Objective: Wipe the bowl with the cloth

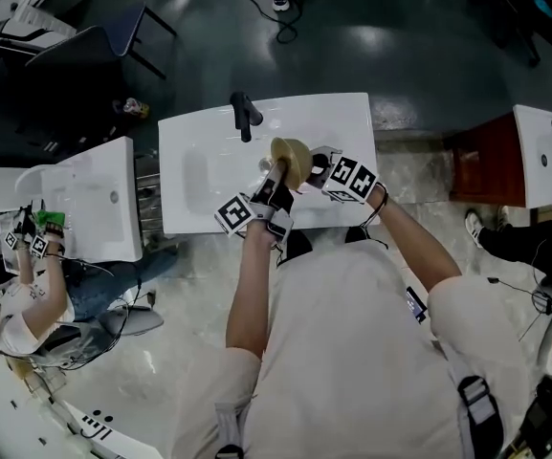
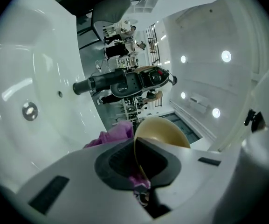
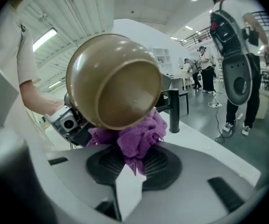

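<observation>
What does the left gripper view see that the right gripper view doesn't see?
Only the left gripper view shows the hollow of the white sink with its drain, and the rim of the bowl pinched in the left gripper. Only the right gripper view shows the purple cloth bunched in the right gripper and pressed against the bowl, with the person's arm behind. Both show the tan bowl, the cloth and a black faucet.
</observation>
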`<state>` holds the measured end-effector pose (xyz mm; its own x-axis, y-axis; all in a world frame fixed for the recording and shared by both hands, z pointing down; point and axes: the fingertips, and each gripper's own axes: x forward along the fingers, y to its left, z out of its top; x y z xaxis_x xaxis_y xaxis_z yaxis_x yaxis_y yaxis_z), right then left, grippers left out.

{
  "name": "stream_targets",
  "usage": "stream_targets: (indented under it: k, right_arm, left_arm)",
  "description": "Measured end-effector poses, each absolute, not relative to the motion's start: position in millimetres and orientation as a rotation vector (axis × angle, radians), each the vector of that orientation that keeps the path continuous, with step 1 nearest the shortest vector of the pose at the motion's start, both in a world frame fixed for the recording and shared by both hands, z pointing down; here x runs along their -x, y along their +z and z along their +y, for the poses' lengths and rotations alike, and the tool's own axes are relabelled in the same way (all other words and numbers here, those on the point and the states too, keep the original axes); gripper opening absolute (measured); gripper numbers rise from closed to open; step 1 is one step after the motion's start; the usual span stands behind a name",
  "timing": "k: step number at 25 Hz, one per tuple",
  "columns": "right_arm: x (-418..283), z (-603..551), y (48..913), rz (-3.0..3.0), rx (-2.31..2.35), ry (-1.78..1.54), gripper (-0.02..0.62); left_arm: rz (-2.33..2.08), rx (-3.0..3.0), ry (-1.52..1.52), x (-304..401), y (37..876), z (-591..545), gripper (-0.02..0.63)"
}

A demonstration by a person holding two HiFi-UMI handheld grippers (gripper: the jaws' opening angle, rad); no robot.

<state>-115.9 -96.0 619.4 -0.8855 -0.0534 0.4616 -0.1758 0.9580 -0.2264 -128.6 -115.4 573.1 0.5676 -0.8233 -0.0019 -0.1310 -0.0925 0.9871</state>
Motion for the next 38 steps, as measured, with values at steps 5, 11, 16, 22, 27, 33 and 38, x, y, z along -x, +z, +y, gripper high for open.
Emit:
stream_targets:
  k: [5, 11, 16, 22, 27, 33, 38]
  right_arm:
    - [102, -121, 604, -2.695, -0.255, 0.452, 0.074]
    - [89, -141, 588, -2.728, -0.296, 0.466, 0.074]
    - [86, -133, 579, -2.737, -0.245, 0.447, 0.074]
    - [89, -106, 580, -2.731, -0.148, 0.405, 0.074]
    - [93, -96, 592, -2.688, -0.128, 0.332, 0.074]
    - [91, -112, 594, -2.684, -0.174, 0.296, 0.074]
    - [81, -127, 587, -2.712, -0.238, 0.335, 0.074]
  left_arm:
    - [-0.781, -1.593, -0.672, 124, 575, -104, 0.015]
    - [-0.806, -1.549, -0.649, 124, 594, -97, 0.015]
    - [-0.866, -1.511, -0.682, 140, 602, -101, 0.015]
    - [-0.890, -1.486, -0.732, 156, 595, -115, 0.015]
    - [-0.867, -1.541, -0.653, 146, 588, -117, 0.015]
    - [-0.835, -1.600, -0.553, 134, 588, -113, 0.015]
    - [-0.783, -1.628, -0.554, 123, 579, -111, 0.015]
